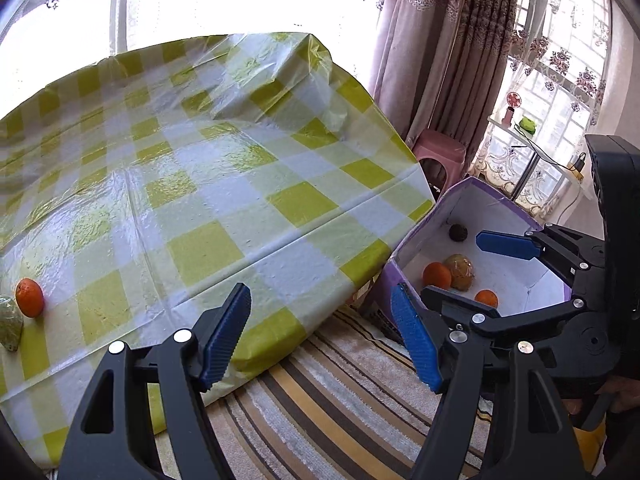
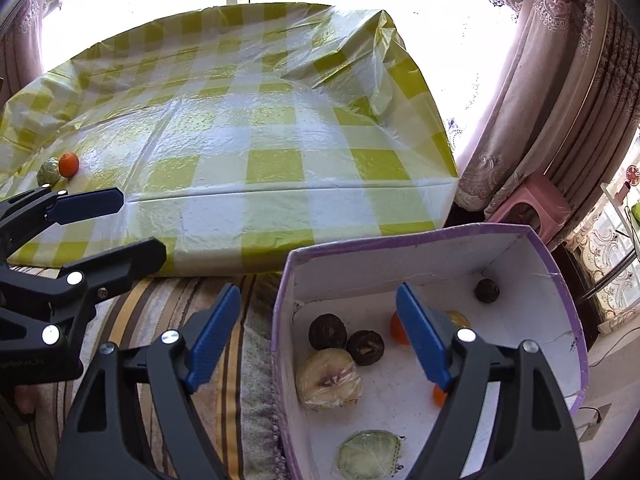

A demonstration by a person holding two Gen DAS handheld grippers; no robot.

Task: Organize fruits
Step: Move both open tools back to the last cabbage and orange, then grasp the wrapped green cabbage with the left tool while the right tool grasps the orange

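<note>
Both grippers, left gripper [image 1: 320,334] and right gripper [image 2: 318,334], gape wide and empty over the box [image 2: 420,236], fruit dropped; 1 orange [image 2: 69,164] waits at 10 o'clock.

Bright daylight floods through the tall windows [image 1: 240,4] across the top of the frame, washing them white. Mauve patterned curtains [image 1: 432,48] hang at the upper right, with a pink plastic stool [image 1: 440,150] below them. A yellow-and-white checked plastic tablecloth [image 1: 208,168] fills the centre, and a brown-and-yellow striped rug [image 1: 340,420] lies along the bottom.
</note>
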